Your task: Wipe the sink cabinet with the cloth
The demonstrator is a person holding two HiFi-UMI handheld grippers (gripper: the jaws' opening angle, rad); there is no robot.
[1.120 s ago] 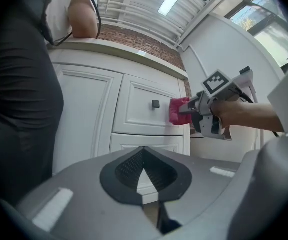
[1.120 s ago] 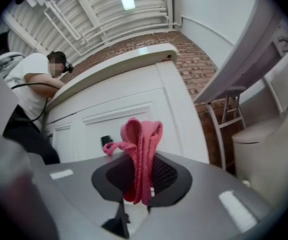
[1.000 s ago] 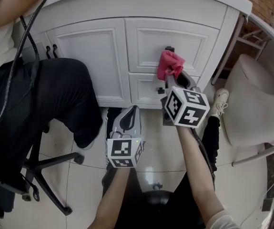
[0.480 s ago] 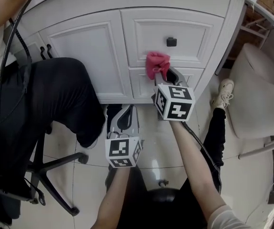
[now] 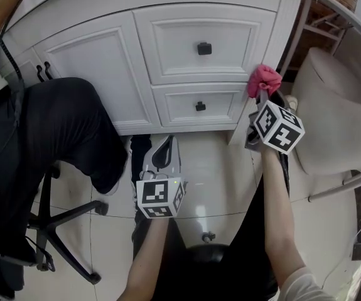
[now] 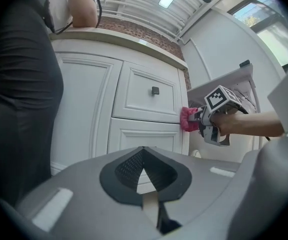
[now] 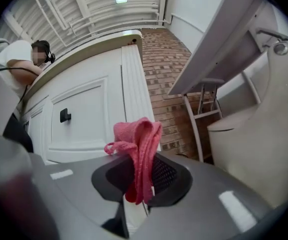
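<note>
Cabinet first: the white sink cabinet (image 5: pixel 167 36) fills the space ahead of me, door and two drawers facing me, its fluted corner post (image 5: pixel 285 36) at the far right. My left gripper (image 5: pixel 166 144) hangs low over the floor (image 5: pixel 211 168), clenched on nothing, well apart from the work. My right gripper (image 5: pixel 265 94) is clamped on the pink cloth (image 5: pixel 263 79), which sits at that corner post, beside the lower drawer (image 5: pixel 186 105); it seems to touch, though I cannot be sure. I judge the cloth light, soft and floppy, best pinched at its bunched middle, with a loose fold ahead of the gripper to press and drag.
</note>
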